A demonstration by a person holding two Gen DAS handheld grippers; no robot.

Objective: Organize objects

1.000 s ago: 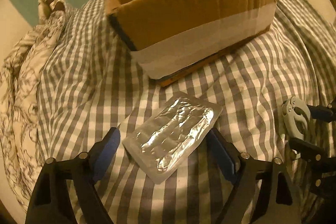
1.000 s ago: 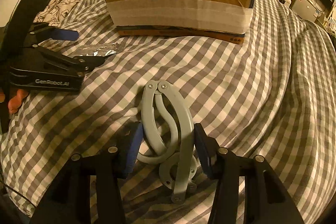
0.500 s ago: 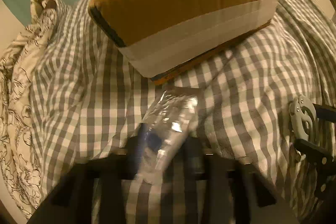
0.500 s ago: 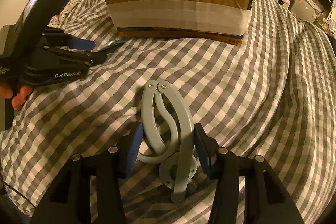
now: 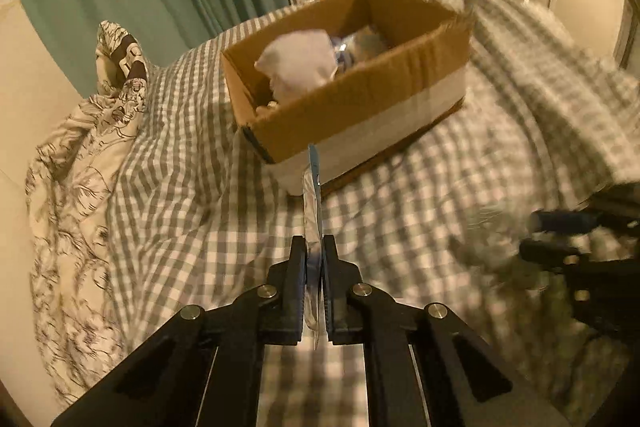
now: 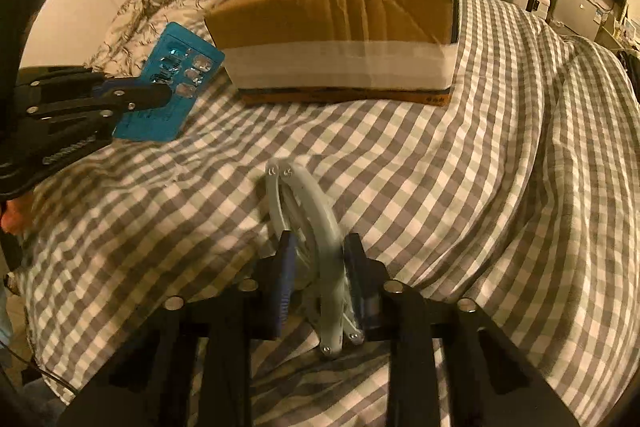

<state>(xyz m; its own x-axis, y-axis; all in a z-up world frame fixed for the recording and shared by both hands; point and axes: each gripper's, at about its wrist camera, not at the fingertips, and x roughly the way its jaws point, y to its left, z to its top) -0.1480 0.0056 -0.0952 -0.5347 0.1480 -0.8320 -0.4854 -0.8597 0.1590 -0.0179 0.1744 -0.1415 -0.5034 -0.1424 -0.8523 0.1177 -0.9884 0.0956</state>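
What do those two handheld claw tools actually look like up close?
Both are matte black, angular linkages joined by shiny silver pivot bolts. The right gripper has two flat fingers faced with blue pads. The left gripper has slim black fingers; from the side, a coiled metal spring shows on its body. No lettering is readable.

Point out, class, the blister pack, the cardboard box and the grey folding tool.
blister pack [image 6: 170,93], right wrist view, blue face.
cardboard box [image 5: 360,103], left wrist view, near wall.
grey folding tool [image 6: 316,211], right wrist view, curved arm.
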